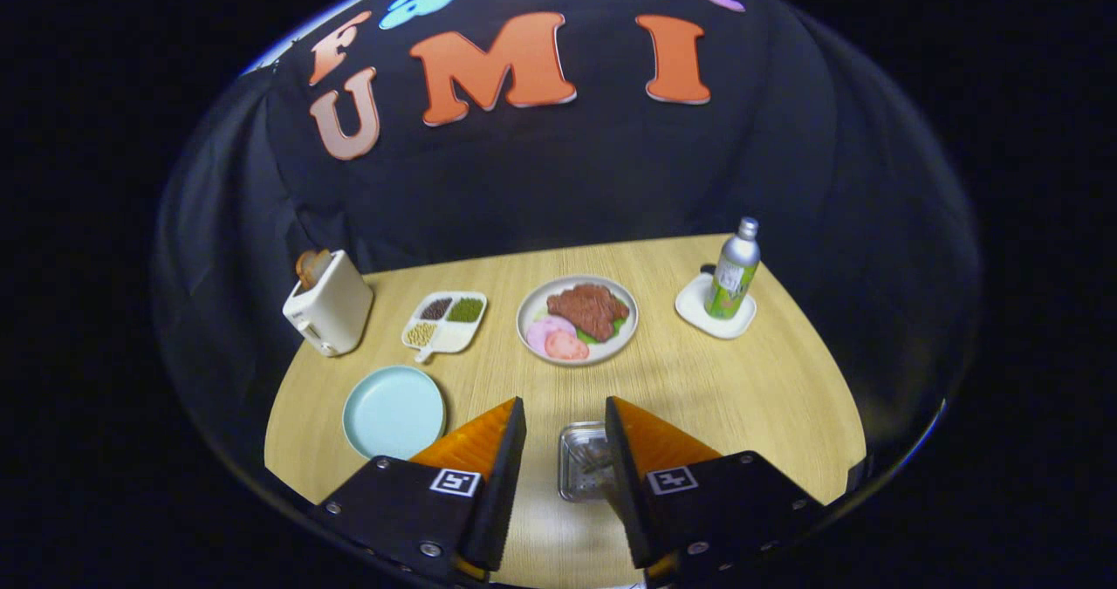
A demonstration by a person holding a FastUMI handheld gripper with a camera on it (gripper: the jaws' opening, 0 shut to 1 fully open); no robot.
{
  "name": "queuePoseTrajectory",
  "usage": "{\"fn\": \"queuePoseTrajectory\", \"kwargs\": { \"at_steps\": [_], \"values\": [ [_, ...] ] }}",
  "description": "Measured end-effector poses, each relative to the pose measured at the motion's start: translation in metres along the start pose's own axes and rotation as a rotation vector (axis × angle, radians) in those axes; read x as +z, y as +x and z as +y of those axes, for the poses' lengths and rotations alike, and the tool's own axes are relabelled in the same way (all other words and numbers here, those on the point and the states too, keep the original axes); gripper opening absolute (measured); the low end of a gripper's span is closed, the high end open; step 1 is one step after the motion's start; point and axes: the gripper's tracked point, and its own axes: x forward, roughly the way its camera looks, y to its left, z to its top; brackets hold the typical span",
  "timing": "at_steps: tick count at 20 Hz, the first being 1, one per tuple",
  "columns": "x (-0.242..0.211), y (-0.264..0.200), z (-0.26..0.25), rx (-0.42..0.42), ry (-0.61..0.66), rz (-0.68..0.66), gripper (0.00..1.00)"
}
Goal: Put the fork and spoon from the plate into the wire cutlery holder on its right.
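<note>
Wire cutlery holder [586,462] between spread fingers of hand-held gripper [565,421] — light-blue plate [393,411] left.

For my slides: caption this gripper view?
Open gripper above the wire cutlery holder, the light blue plate bare beside it.

one toaster [329,310], three plates [394,411], one divided dish [443,321], one bottle [733,280], one wire holder [583,461].

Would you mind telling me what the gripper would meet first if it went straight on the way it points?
Probably the square wire cutlery holder between the open gripper's fingers; beyond it stands the round plate of meat. Depth is unclear.
</note>
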Motion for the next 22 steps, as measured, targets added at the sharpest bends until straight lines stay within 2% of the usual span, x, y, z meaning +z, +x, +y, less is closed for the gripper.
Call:
{"fn": "queuePoseTrajectory", "kwargs": {
  "at_steps": [4, 8, 12, 15, 19, 22],
  "values": [
    [0.063, -0.029, 0.006, -0.004, -0.047, -0.224, 0.76],
    [0.114, -0.058, 0.018, -0.012, -0.069, -0.409, 0.86],
    [0.162, -0.092, 0.020, -0.051, -0.091, -0.620, 0.91],
    [0.186, -0.114, 0.023, -0.062, -0.079, -0.718, 0.93],
    [0.208, -0.140, 0.028, -0.077, -0.083, -0.810, 0.93],
    [0.215, -0.148, 0.039, -0.053, -0.074, -0.839, 0.94]
  ]
}}
